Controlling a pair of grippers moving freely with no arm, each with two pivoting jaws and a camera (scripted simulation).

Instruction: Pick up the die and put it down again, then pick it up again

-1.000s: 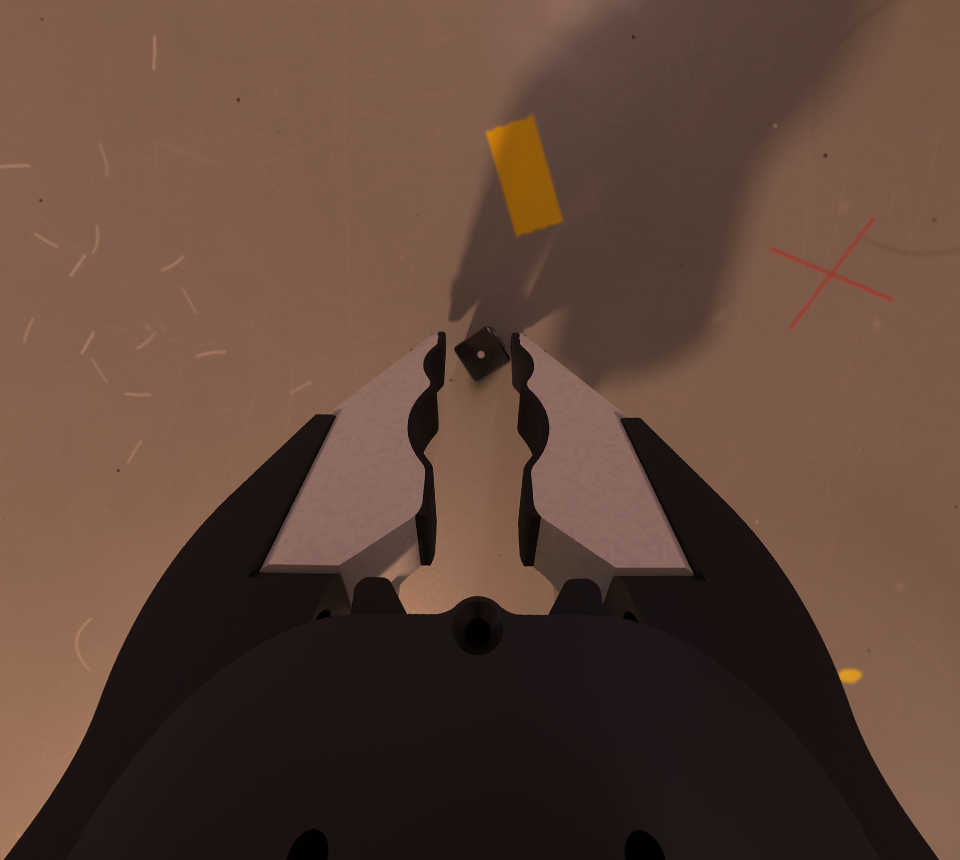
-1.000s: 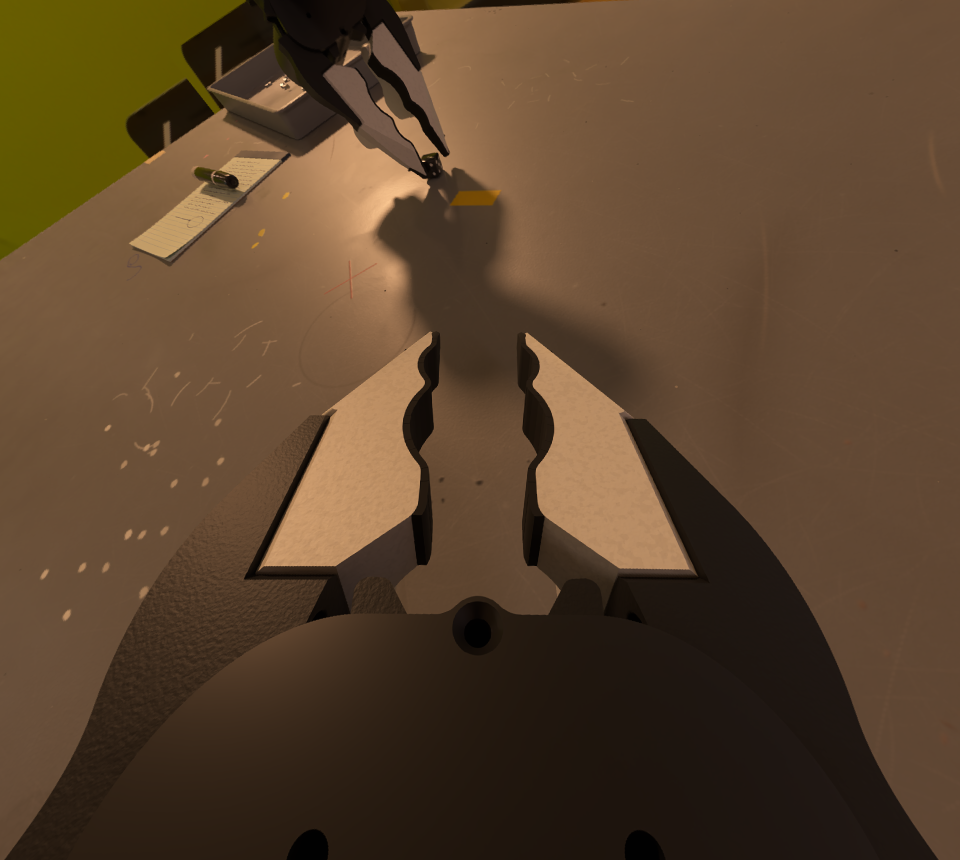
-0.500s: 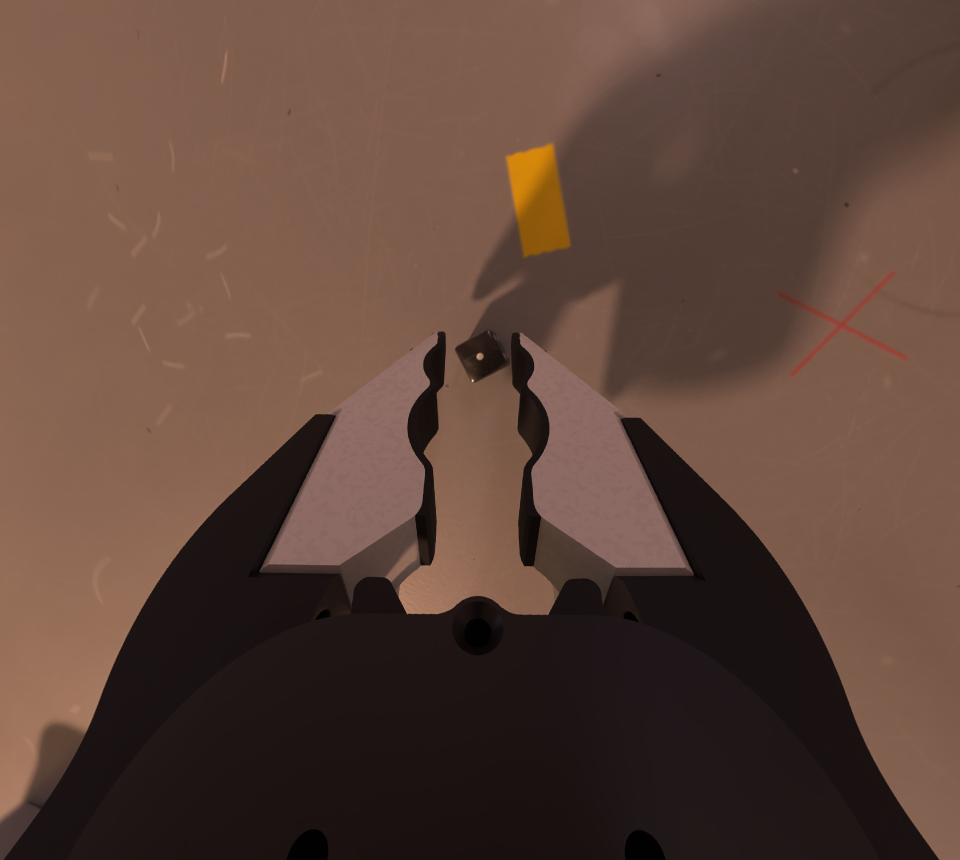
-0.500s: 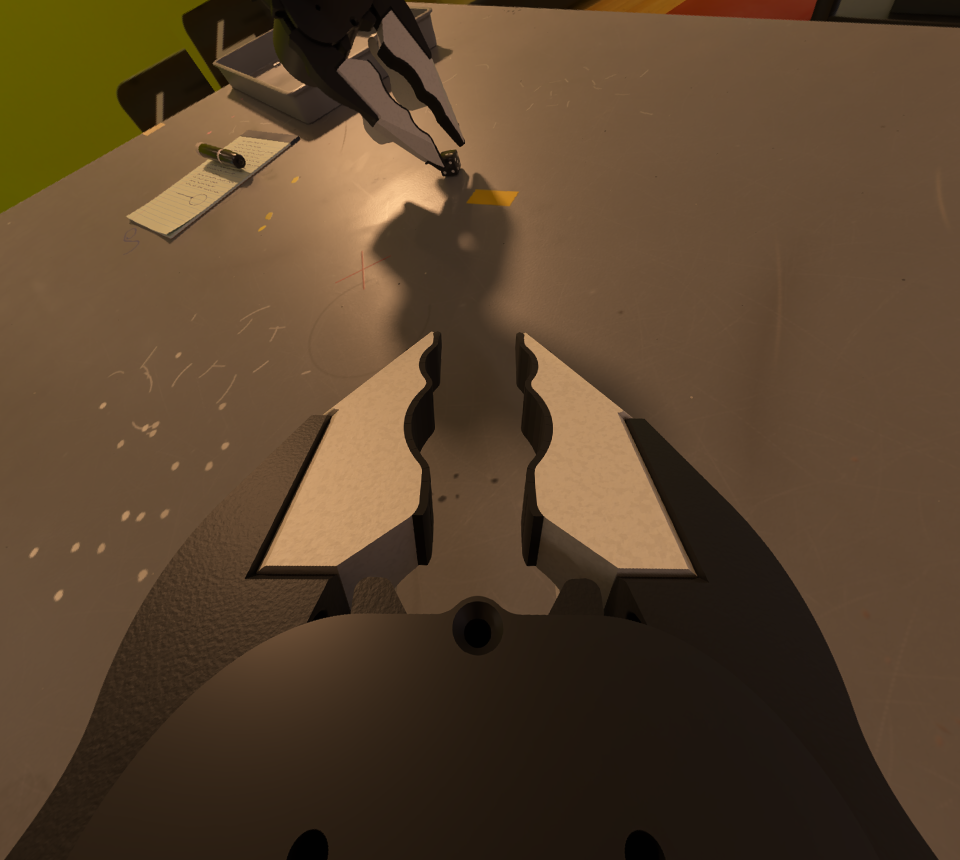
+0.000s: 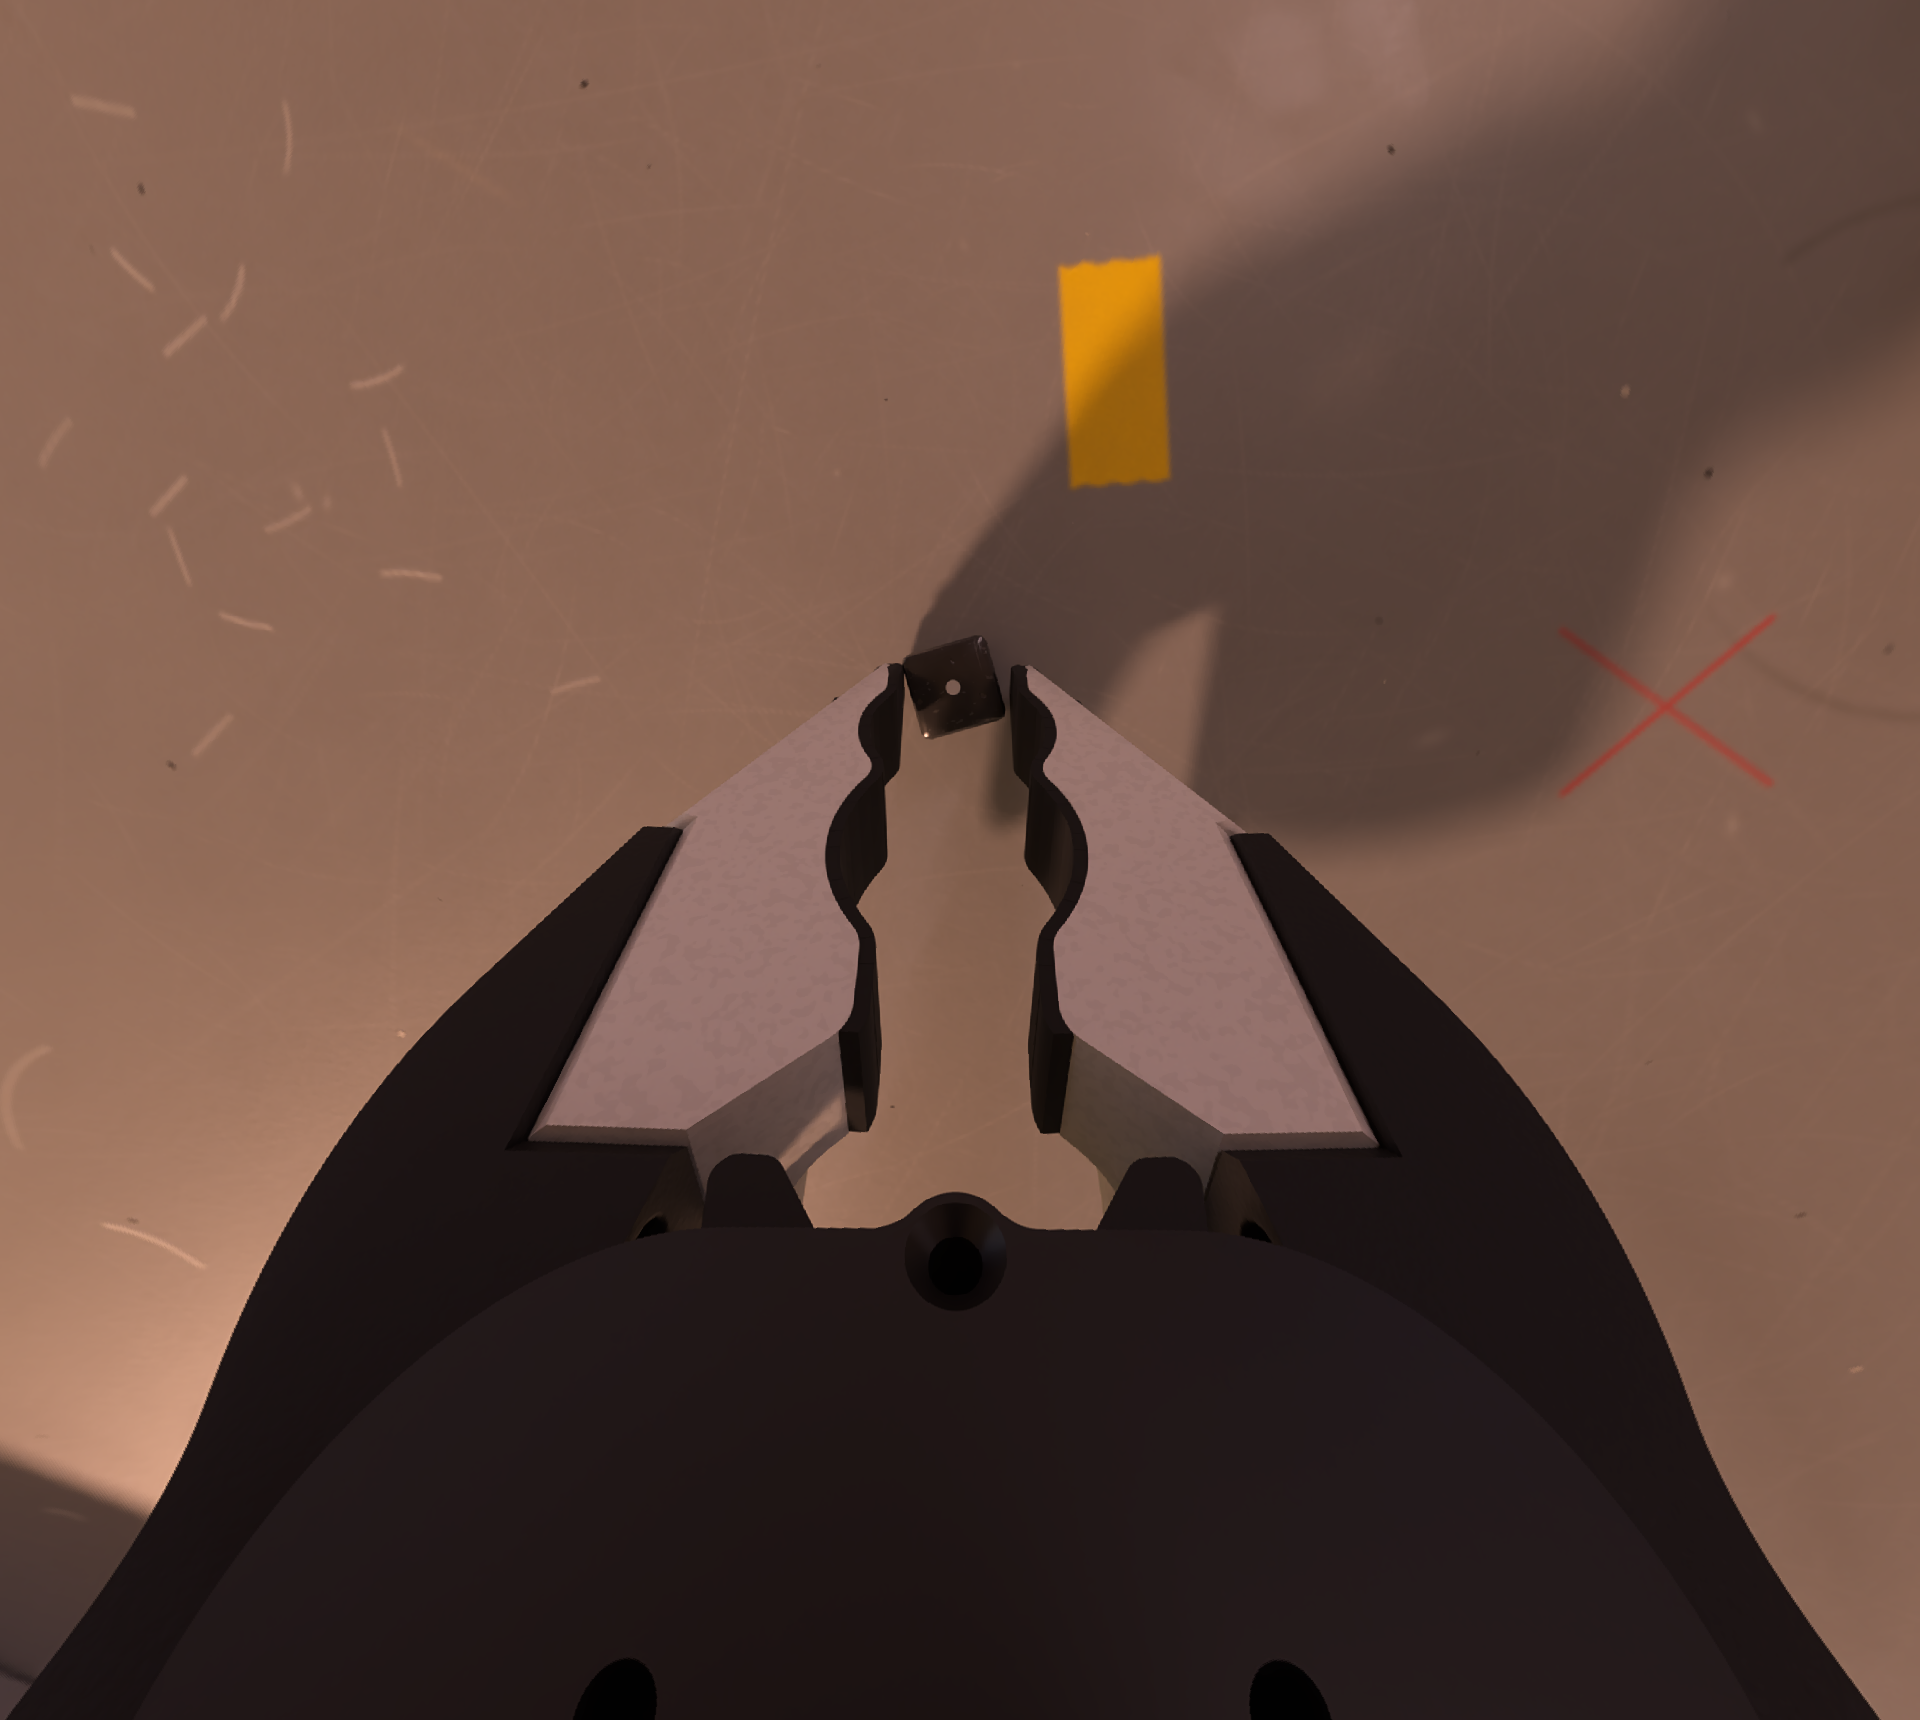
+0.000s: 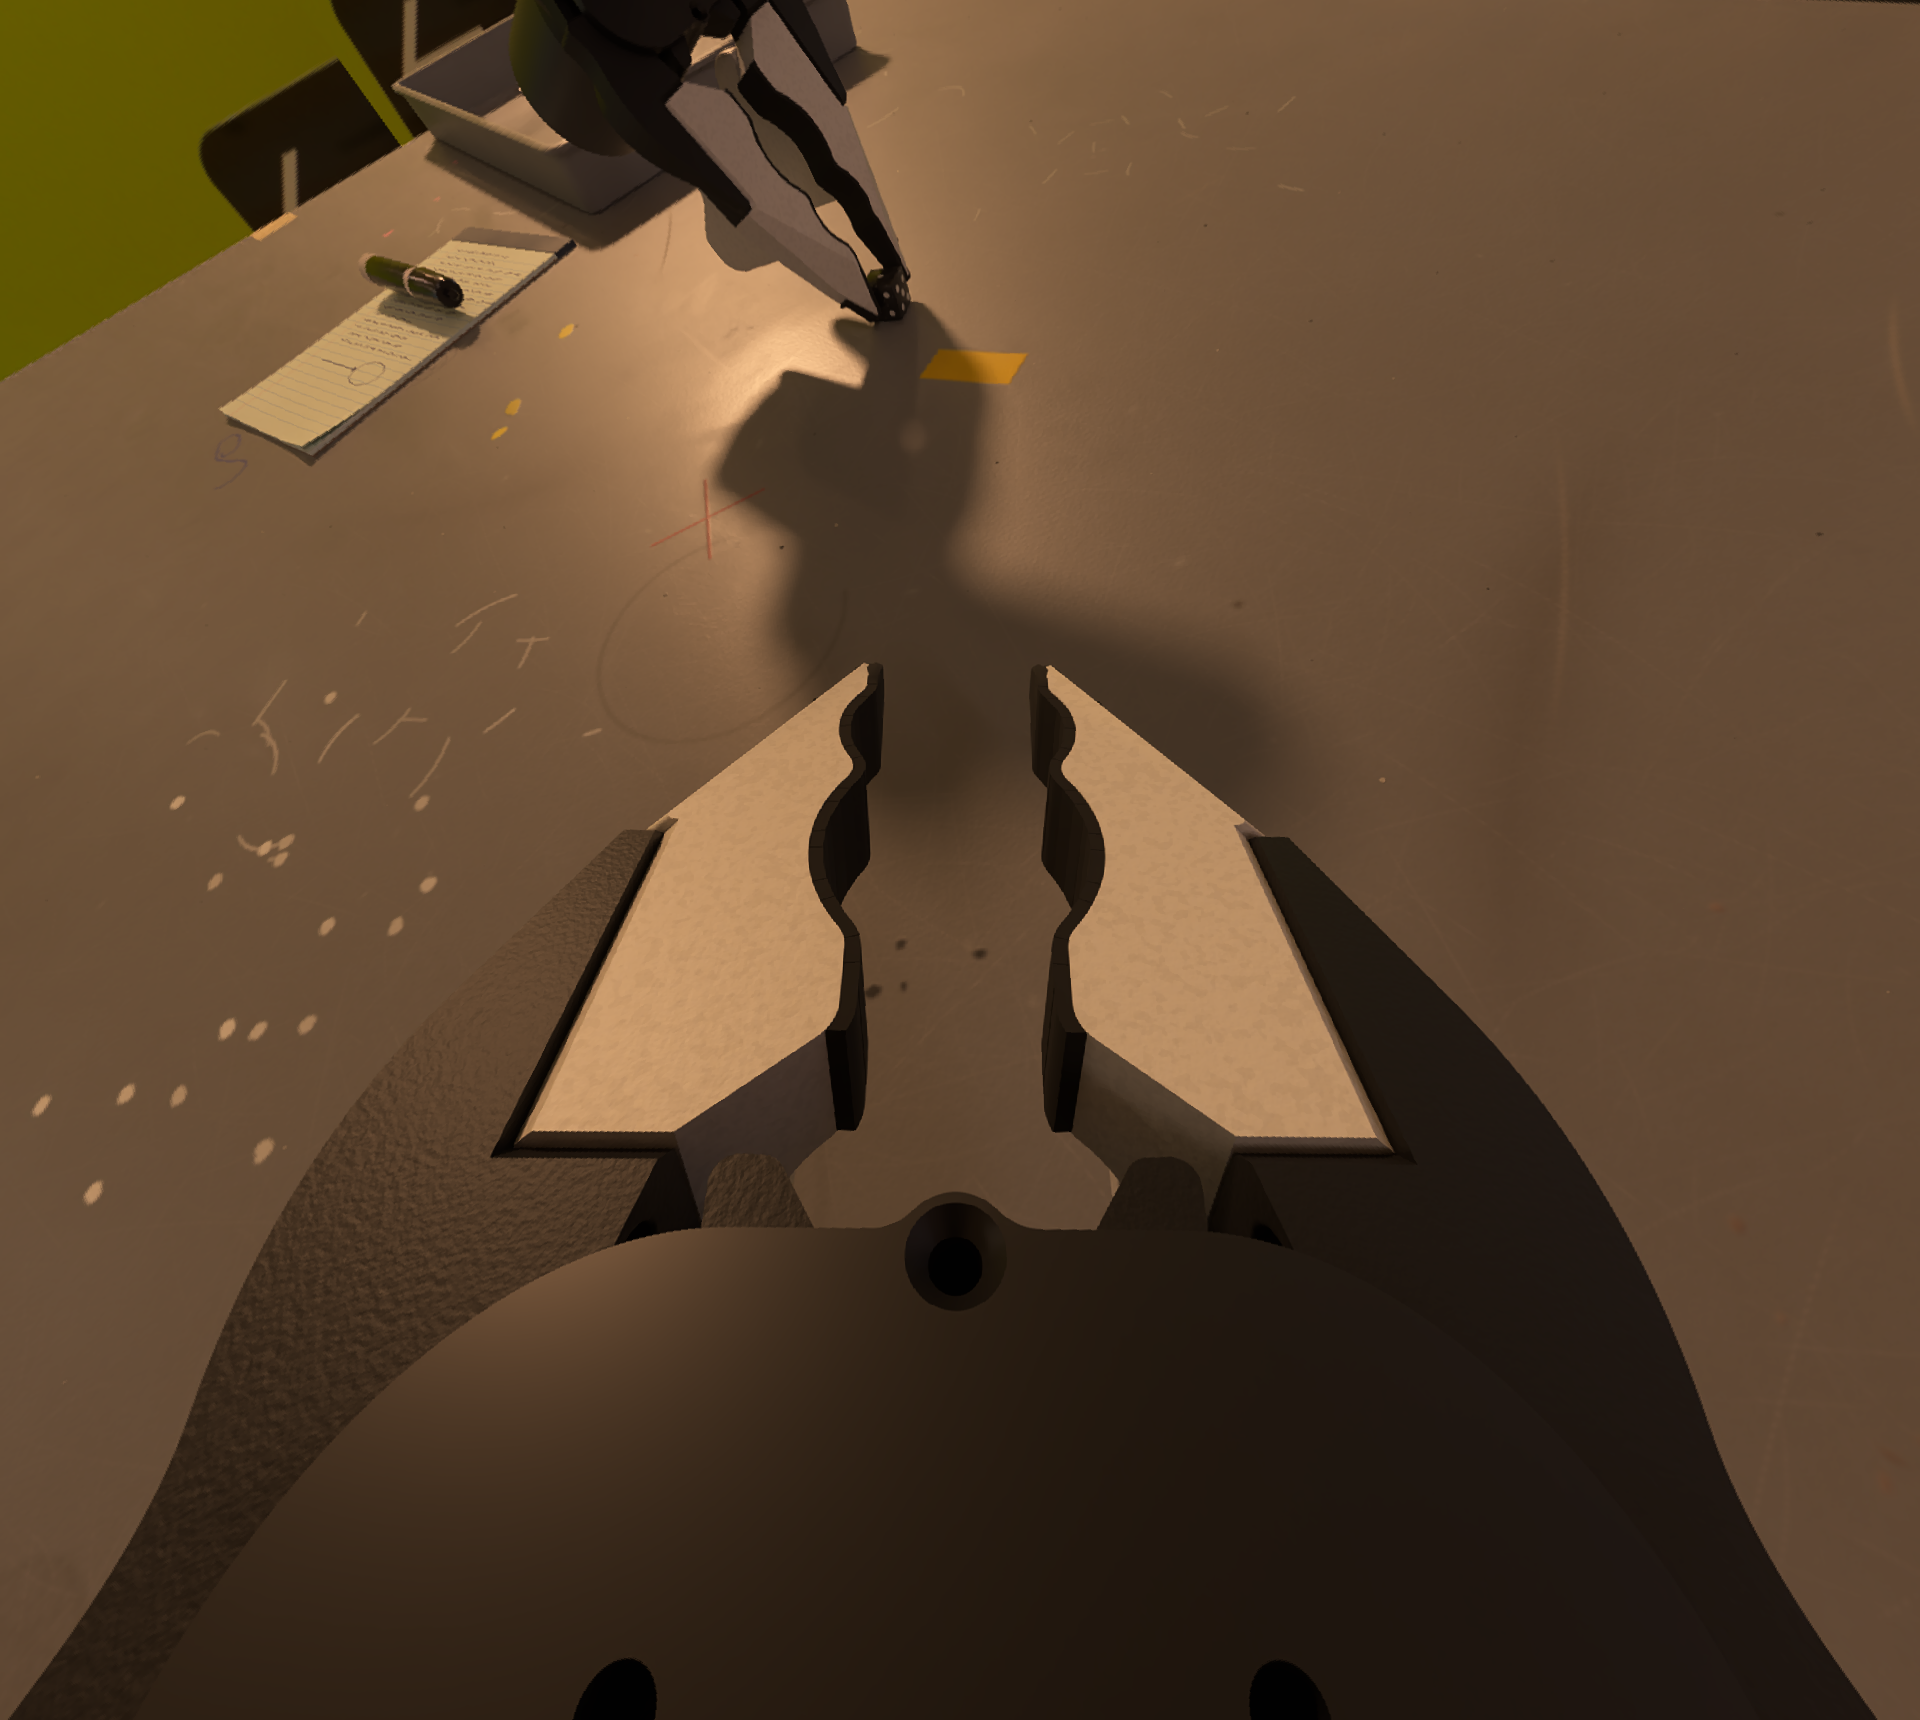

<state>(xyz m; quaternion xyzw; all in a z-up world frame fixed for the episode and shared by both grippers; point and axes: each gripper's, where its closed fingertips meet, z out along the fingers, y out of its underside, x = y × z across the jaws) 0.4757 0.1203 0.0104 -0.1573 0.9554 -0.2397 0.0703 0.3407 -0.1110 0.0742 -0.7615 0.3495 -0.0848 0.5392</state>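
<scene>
A small black die (image 5: 953, 691) with white pips sits tilted between the fingertips of my left gripper (image 5: 956, 673), which is shut on it. In the right wrist view the left gripper (image 6: 883, 301) points steeply down and holds the die (image 6: 889, 292) at or just above the brown table (image 6: 1351, 423); its shadow meets the fingertips. My right gripper (image 6: 956, 683) is open and empty. It hovers over the near part of the table, well short of the die.
A yellow tape strip (image 5: 1114, 371) lies just beyond the die and also shows in the right wrist view (image 6: 974, 365). A red cross mark (image 5: 1665, 706) is to the right. A notepad (image 6: 384, 340) with a pen (image 6: 412, 280) and a grey tray (image 6: 613, 164) lie at the far left.
The left gripper has come down toward the table with the die in it, and its shadow has closed in on the fingertips. The right gripper has stayed open and shifted only slightly.
</scene>
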